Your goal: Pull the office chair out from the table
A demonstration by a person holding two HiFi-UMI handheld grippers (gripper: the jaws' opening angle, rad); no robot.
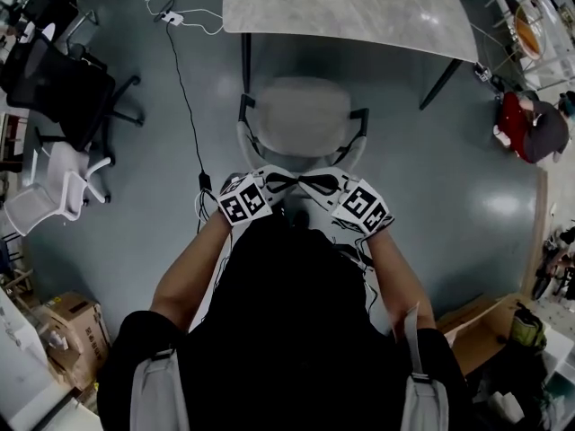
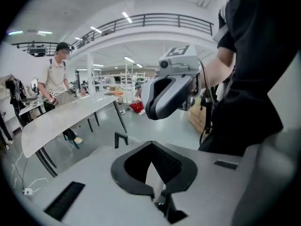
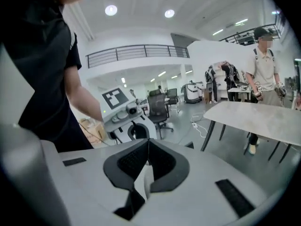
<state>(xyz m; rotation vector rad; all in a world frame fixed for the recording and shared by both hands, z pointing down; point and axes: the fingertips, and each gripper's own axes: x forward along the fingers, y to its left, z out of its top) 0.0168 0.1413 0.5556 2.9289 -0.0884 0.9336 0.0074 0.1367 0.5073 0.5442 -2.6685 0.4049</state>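
Floor (image 1: 449, 196) open both sides | office chair (image 1: 301, 115) near table (image 1: 359, 7) edge

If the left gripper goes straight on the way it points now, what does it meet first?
Most likely the right gripper: in the left gripper view it sits just beyond the left gripper's shut tips, and the head view shows the two angled tip to tip. Depth is unclear.
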